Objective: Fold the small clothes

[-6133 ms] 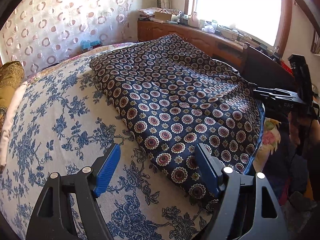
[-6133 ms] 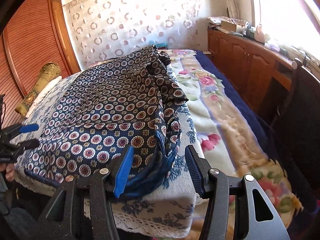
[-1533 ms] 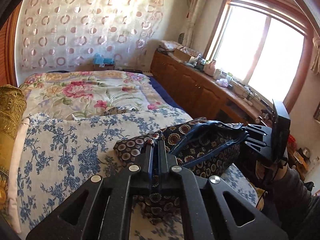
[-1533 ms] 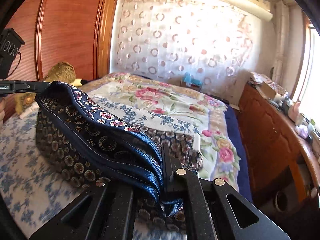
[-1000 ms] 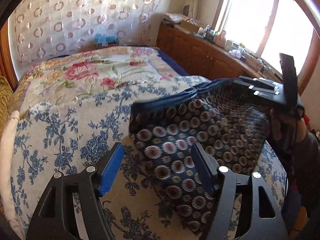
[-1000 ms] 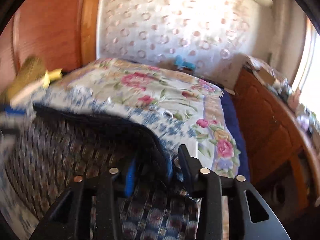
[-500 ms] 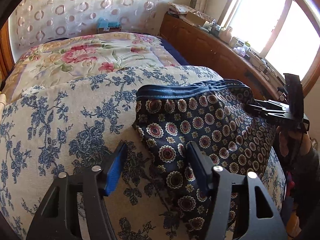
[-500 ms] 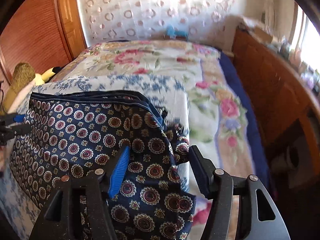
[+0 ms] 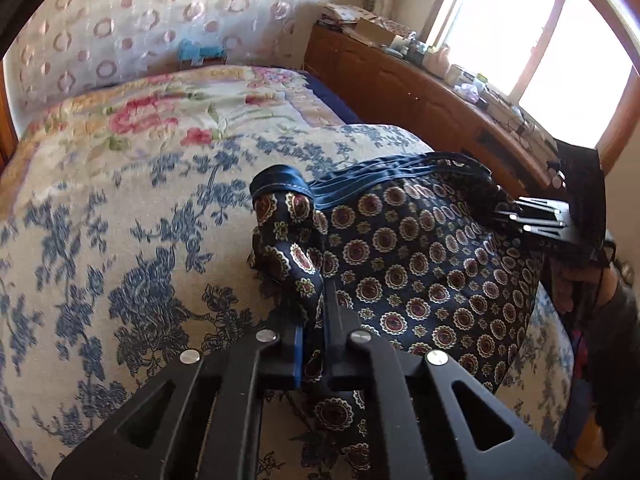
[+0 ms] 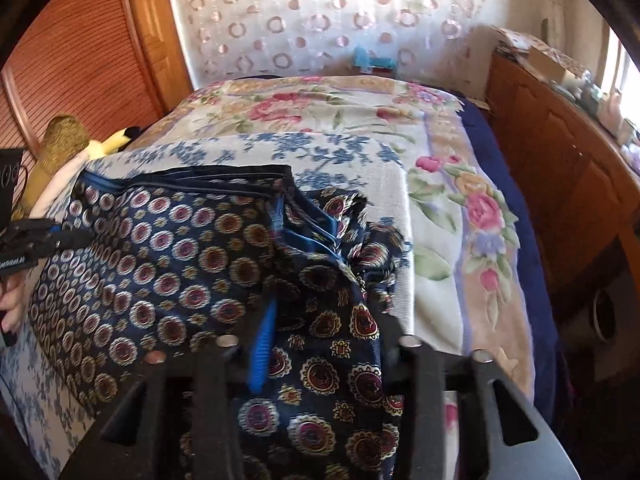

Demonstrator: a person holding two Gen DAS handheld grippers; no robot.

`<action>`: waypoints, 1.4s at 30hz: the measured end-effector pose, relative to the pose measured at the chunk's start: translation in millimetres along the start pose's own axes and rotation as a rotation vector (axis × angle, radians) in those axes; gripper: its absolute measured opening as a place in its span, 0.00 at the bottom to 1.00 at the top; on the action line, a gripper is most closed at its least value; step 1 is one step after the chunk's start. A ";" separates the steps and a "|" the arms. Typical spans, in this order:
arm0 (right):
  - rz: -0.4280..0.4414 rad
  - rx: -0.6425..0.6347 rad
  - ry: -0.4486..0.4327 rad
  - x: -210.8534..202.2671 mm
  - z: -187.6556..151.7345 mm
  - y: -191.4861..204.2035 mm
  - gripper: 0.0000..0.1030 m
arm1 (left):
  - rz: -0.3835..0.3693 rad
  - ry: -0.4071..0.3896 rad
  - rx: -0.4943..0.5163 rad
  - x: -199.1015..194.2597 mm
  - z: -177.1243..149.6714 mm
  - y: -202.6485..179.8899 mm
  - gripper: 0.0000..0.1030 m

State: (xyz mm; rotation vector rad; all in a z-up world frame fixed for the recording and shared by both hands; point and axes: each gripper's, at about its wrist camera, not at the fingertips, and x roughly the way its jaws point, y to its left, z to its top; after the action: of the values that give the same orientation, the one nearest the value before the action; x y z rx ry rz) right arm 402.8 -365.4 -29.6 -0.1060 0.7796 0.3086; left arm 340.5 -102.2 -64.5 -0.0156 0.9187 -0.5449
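A folded navy garment with red and cream medallions (image 9: 420, 264) lies on the blue-flowered bedspread (image 9: 120, 248). Its blue satin hem runs along the far edge. My left gripper (image 9: 310, 304) is shut on the garment's near left corner, which bunches up above the fingers. In the right wrist view the same garment (image 10: 168, 264) covers the near bed, and my right gripper (image 10: 320, 320) has its jaws around a bunched fold at the right edge, cloth draped over them. The right gripper also shows in the left wrist view (image 9: 540, 220) at the garment's far right.
A floral quilt (image 10: 340, 112) covers the far bed. A wooden cabinet (image 9: 420, 92) with clutter runs under the window at right. A golden bolster (image 10: 60, 140) lies by the wooden sliding door (image 10: 76, 60) on the left. A patterned curtain hangs behind.
Both grippers were open over the laid-down garment half a second ago. Now the left has closed on the left corner and the right has narrowed around the right edge fold.
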 end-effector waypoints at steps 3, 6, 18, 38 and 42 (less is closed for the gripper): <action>0.016 -0.006 0.004 -2.6 -3.0 2.1 0.12 | -0.032 -0.044 0.007 -16.4 1.6 -7.4 0.05; 0.007 -0.010 -0.025 -9.5 -7.2 4.6 0.10 | -0.059 -0.102 0.029 -41.9 2.8 -15.1 0.05; 0.062 -0.145 -0.243 -76.1 26.2 69.1 0.10 | -0.040 -0.309 -0.017 -157.6 -17.8 11.3 0.05; 0.265 -0.625 -0.400 -32.6 185.0 366.3 0.10 | 0.348 -0.518 -0.305 -297.6 -107.9 189.8 0.05; 0.263 -0.696 -0.373 11.6 196.7 409.7 0.10 | 0.352 -0.477 -0.361 -275.7 -126.2 212.4 0.05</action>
State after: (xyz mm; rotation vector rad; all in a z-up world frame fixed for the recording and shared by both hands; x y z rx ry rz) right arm 415.5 67.3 109.6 -0.5859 0.2869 0.8185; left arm 205.7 233.6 13.4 -0.2930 0.5231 -0.0334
